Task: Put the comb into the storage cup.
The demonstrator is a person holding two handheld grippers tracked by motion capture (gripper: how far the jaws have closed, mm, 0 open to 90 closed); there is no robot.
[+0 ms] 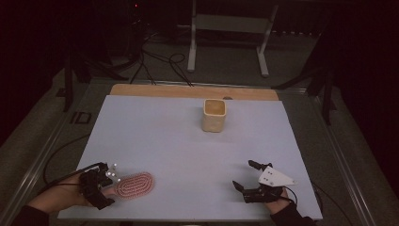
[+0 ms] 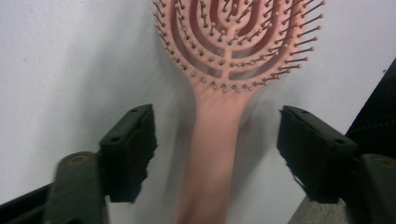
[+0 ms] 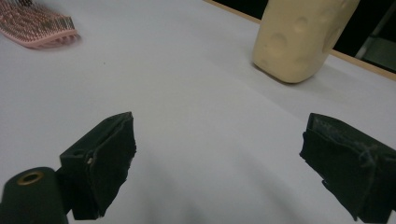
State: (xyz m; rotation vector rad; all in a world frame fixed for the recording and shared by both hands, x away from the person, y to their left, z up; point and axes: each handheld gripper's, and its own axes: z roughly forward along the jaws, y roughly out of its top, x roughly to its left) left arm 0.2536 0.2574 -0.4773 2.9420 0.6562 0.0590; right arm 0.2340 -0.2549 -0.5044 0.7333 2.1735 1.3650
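Left gripper (image 2: 215, 144) straddles the handle of the pink hairbrush (image 2: 224, 88), jaws wide apart and touching nothing; the brush lies bristles-up at the near left of the worktop (image 1: 188, 141). Judged step: approach for a grasp on the handle. The next move calls for closing squarely on that narrow handle without pushing it aside. Right gripper (image 3: 219, 158) hovers open and empty at near right. A cream cup (image 1: 214, 115) stands upright toward the far edge, well apart from both.

Left hand-held gripper (image 1: 104, 181) low, jaws spread wide, right hand-held gripper (image 1: 245, 175) likewise wide apart
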